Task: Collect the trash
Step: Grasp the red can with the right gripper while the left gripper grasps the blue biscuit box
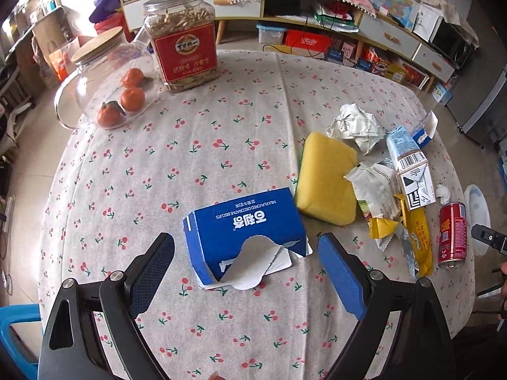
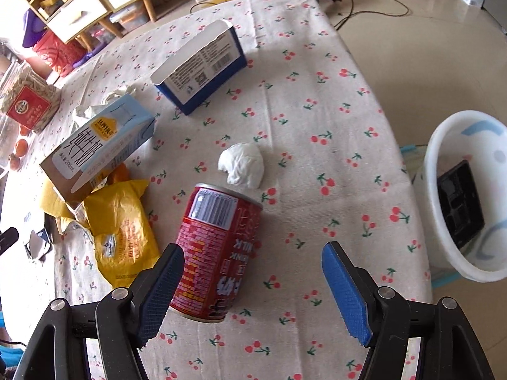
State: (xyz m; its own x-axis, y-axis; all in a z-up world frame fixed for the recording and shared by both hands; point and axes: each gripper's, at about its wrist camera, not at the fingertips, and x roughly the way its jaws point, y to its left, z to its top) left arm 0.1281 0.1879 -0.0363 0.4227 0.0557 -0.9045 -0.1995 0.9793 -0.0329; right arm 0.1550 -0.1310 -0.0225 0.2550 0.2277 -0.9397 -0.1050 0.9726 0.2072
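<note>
A torn blue biscuit box lies on the cherry-print tablecloth between the fingers of my open left gripper, untouched. My right gripper is open over a red milk can lying on its side; the left finger is beside the can. A white crumpled tissue lies just beyond the can. A milk carton, yellow wrappers and another blue box lie further off. A white bin stands at the table's right edge with a black tray inside.
A yellow sponge, crumpled paper and wrappers lie right of the blue box. A seed jar and a glass jar with oranges stand at the far left. The table edge drops off to the right.
</note>
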